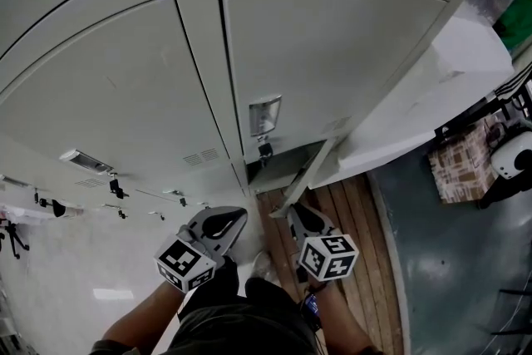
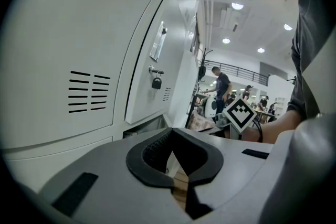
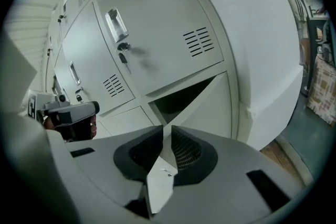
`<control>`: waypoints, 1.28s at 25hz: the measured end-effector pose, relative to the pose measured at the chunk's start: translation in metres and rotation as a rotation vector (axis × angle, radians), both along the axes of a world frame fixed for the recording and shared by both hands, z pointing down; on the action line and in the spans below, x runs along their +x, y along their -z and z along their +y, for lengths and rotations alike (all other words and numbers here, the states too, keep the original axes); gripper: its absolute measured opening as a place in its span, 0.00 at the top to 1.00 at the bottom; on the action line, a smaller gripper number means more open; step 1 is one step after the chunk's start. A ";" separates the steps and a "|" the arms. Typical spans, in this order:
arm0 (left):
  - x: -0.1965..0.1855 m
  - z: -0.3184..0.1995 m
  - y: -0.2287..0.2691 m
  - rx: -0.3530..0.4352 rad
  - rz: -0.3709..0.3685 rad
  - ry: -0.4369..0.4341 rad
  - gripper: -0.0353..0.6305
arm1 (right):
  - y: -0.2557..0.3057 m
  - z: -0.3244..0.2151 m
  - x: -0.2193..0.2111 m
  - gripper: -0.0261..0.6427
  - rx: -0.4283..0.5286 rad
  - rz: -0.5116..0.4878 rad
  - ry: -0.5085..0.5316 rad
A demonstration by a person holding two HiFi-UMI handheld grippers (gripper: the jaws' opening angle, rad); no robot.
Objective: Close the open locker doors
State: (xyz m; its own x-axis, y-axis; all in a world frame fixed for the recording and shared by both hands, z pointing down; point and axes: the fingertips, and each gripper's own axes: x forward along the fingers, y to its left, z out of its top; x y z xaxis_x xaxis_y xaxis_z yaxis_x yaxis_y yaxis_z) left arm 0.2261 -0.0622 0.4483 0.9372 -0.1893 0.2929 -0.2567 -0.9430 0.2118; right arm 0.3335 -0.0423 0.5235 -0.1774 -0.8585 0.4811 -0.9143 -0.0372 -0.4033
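Grey-white sheet-metal lower locker door (image 1: 309, 177) stands ajar at the bottom of the bank, free edge toward you. Your right gripper (image 1: 297, 214) has its jaws pinched on that edge. Left gripper (image 1: 231, 219) sits just beside, jaws together, nothing btwn. Step: swinging it shut. Next, prob. push the edge fwd into the dark locker opening (image 3: 178, 98), then let go.
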 end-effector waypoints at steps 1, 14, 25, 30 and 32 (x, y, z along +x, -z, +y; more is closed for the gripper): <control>-0.001 -0.001 0.000 0.003 0.000 0.000 0.93 | 0.000 -0.001 -0.001 0.91 0.001 -0.001 0.003; -0.014 -0.017 0.003 0.001 0.009 0.051 0.93 | 0.001 -0.018 -0.010 0.91 -0.001 -0.002 0.027; -0.026 -0.027 0.001 -0.006 0.006 0.081 0.93 | 0.001 -0.032 -0.017 0.91 -0.003 -0.005 0.043; -0.033 -0.033 0.001 0.004 0.005 0.095 0.93 | 0.001 -0.041 -0.021 0.91 -0.003 -0.006 0.054; -0.036 -0.036 0.001 0.002 0.005 0.103 0.93 | 0.001 -0.045 -0.022 0.91 -0.004 -0.005 0.058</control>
State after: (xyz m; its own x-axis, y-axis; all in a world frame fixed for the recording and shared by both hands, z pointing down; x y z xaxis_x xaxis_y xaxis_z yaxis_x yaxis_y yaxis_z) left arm 0.1898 -0.0977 0.4474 0.9144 -0.2851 0.2873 -0.3508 -0.9123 0.2112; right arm 0.3115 -0.0872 0.5226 -0.2294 -0.8448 0.4835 -0.9130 0.0146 -0.4077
